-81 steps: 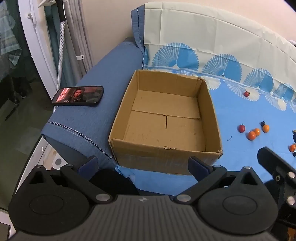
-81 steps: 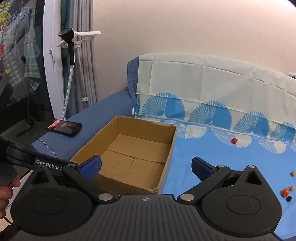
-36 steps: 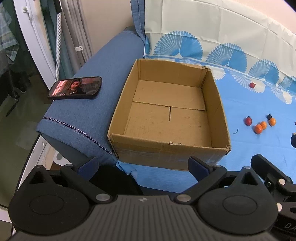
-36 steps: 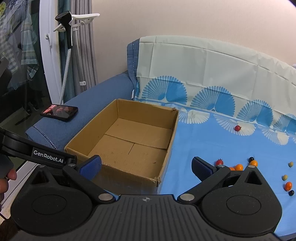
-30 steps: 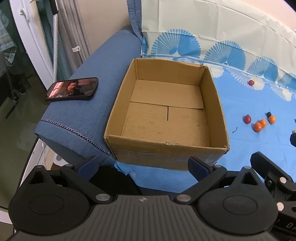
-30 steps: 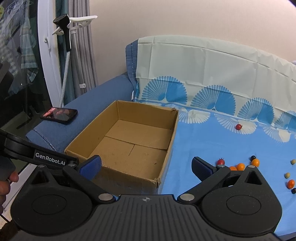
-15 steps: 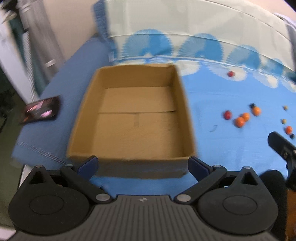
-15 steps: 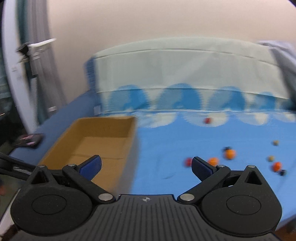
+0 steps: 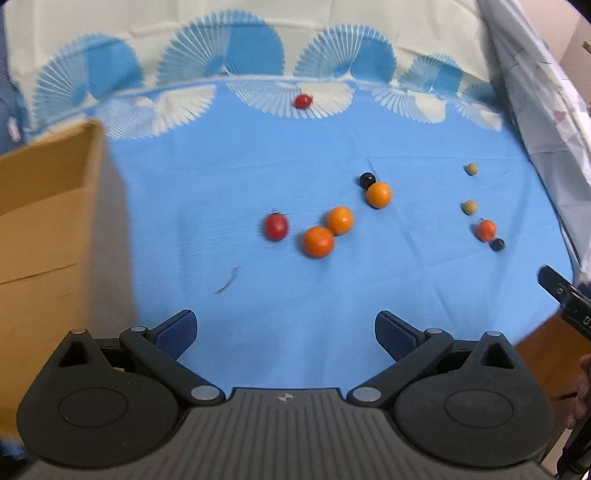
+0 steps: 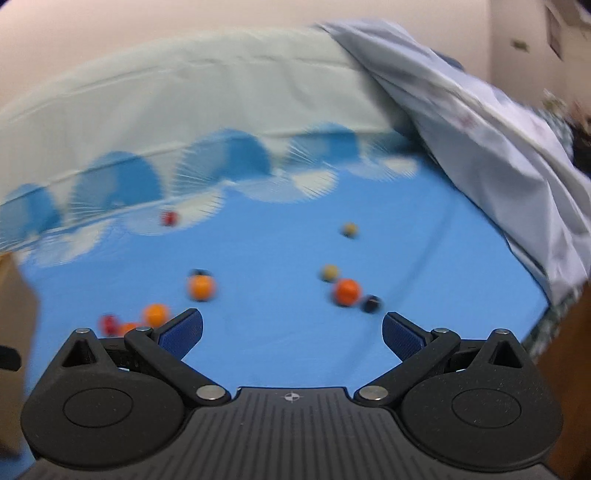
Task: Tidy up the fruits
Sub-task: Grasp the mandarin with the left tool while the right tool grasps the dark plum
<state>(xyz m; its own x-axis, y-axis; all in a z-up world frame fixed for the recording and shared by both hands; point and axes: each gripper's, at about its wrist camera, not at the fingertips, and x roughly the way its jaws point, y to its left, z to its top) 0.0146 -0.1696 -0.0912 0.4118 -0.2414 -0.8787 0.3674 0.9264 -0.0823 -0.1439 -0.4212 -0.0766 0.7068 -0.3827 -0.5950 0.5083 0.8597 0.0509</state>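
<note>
Though blurred, no legible writing

Place: home, likely a living room or bedroom
Surface: blue sheet [image 9: 236, 177] with white and blue fan print, spread over soft furniture
Right edge: crumpled pale bedding [image 10: 480, 122] piled on the sheet
Left edge: open cardboard box [image 9: 44, 206]
Backdrop: plain cream wall [image 10: 147, 33]

Small orange fruits [image 9: 318, 241], red ones [image 9: 275, 227], dark berries [image 9: 366, 180], scattered apart on blue cloth [image 9: 221, 177]
</note>
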